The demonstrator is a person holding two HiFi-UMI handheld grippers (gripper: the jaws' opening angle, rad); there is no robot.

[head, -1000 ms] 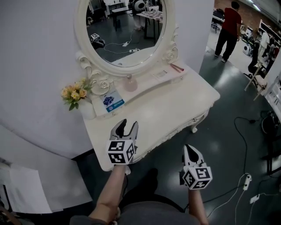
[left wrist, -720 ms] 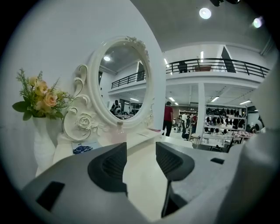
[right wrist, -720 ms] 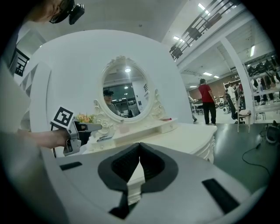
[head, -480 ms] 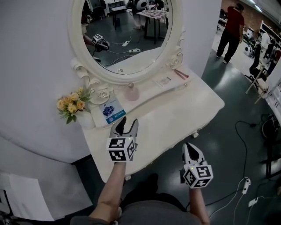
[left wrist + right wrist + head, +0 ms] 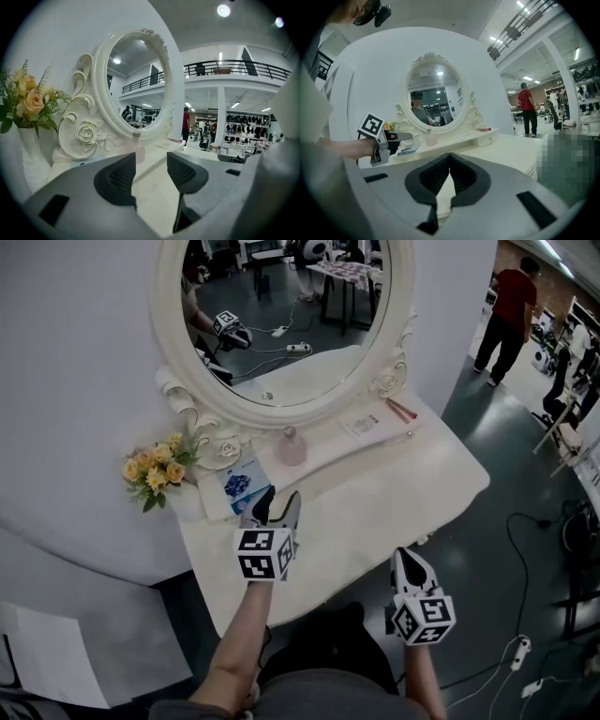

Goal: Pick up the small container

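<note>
You are looking at a cream-white dressing table (image 5: 403, 488) and a mirror frame (image 5: 169, 334) of the same cream-white, carved with roses and scrolls. The small container (image 5: 292, 446) is a pale, translucent pink. The card (image 5: 242, 486) is white and light blue with a darker blue print. The flowers (image 5: 153, 463) are yellow and peach over green leaves, in a white vase (image 5: 187, 502). Your left gripper (image 5: 279, 495) and right gripper (image 5: 408, 561) are light grey with black ribbed pads, and each marker cube (image 5: 264, 554) carries black squares on white. The floor (image 5: 525, 484) is dark grey-green and the wall (image 5: 75, 381) plain white. The person (image 5: 511, 306) wears a red top and black trousers.
</note>
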